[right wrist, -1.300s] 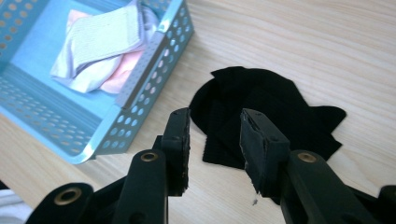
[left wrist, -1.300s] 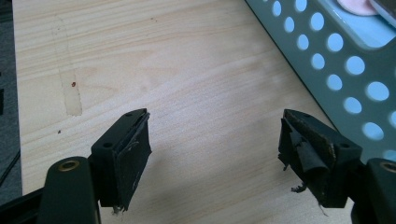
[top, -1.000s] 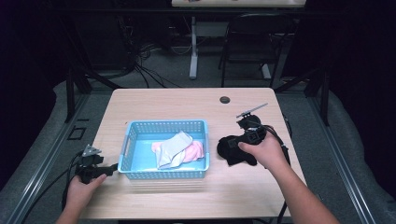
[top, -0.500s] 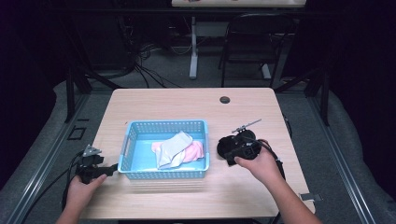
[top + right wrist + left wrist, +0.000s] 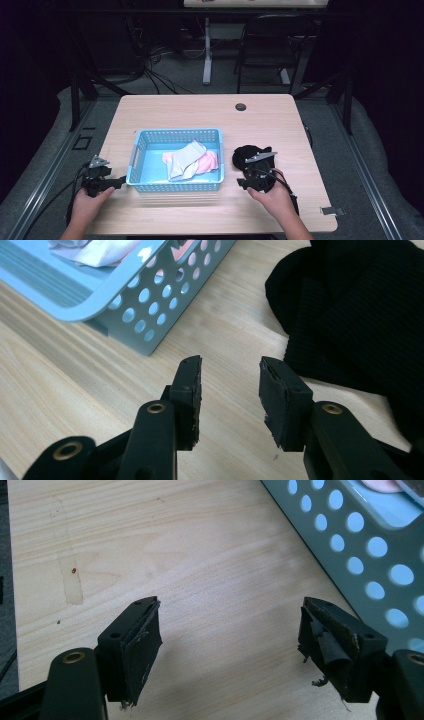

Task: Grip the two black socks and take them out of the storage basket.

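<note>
The right gripper (image 5: 242, 183) sits low over the table (image 5: 280, 125) near the front edge, just right of the blue perforated basket (image 5: 136, 155), and its jaws have just been opening further; in the right gripper view they stand apart over bare wood with nothing between them. The black knitted cloth (image 5: 360, 305) lies on the wood just beyond those jaws and to their right, untouched by either pad, and apart from the basket's right wall with a strip of table between. In the high view this cloth (image 5: 247, 154) rests close to the gripper's body, well in from the table's right edge, with open wood behind it up to the small dark round grommet (image 5: 241, 106). Inside the basket lie a white sock (image 5: 186, 159) and a pink one (image 5: 209, 161), overlapping. The left gripper (image 5: 121, 180) waits at the basket's left wall, jaws spread wide over bare wood, the right-hand one in its own view just beside the perforated side (image 5: 360, 555).
</note>
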